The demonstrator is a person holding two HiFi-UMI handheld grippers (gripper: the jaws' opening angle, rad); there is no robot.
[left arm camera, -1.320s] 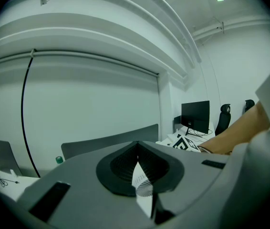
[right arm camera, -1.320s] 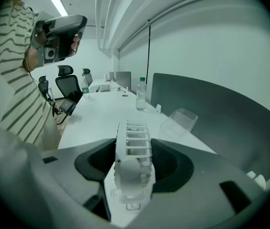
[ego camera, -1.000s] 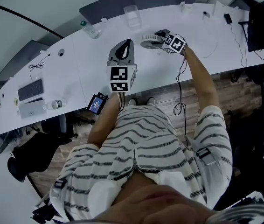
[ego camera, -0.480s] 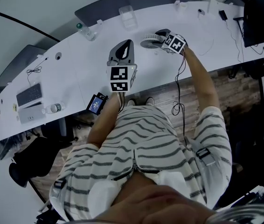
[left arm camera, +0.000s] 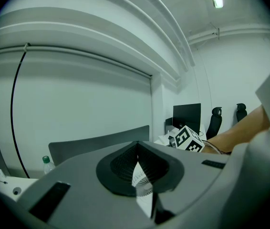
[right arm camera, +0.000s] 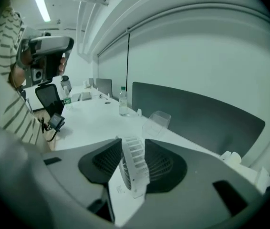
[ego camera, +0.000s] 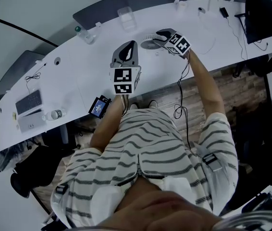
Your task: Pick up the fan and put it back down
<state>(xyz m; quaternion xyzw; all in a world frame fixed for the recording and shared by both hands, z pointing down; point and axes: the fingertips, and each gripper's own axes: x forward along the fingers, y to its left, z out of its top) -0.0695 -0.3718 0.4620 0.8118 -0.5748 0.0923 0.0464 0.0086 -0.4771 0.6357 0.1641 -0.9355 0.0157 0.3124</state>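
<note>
**deskfan_q:** where are we at with the fan (right arm camera: pixel 134 168)? And why grab it edge-on like that?

**gripnerd:** We've got it upright in the right gripper (right arm camera: pixel 133 143), thin side toward the camera. The jaws have just been closing. In the right gripper view both pads (right arm camera: pixel 101 161) look pressed onto the grille faces, so we'd call it pinched. Our guess is that the flat faces give the pads something to bite, where the round rim would just roll. We can't tell whether the base is clear of the desk (ego camera: pixel 78 76)

**deskfan_q:** and the other hand?

**gripnerd:** The left gripper (left arm camera: pixel 137 145) is pressed together on nothing, tips meeting. It sits well off to the right gripper's left, and we can see the fan past its tips. We reckon it's just out of the way, since this looks like a one-hand job

**deskfan_q:** room to set it back down?

**gripnerd:** Plenty. There's bare white top under the jaws and off to their left. Just ahead of the tips there's a clear tub (right arm camera: pixel 156 120), and a bottle (right arm camera: pixel 123 101) further off to its left. A dark partition (right arm camera: pixel 197 113) runs across beyond both, so we wouldn't push forward. The desk's near edge is back behind the gripper, so for us straight down looks like the safe line
</note>
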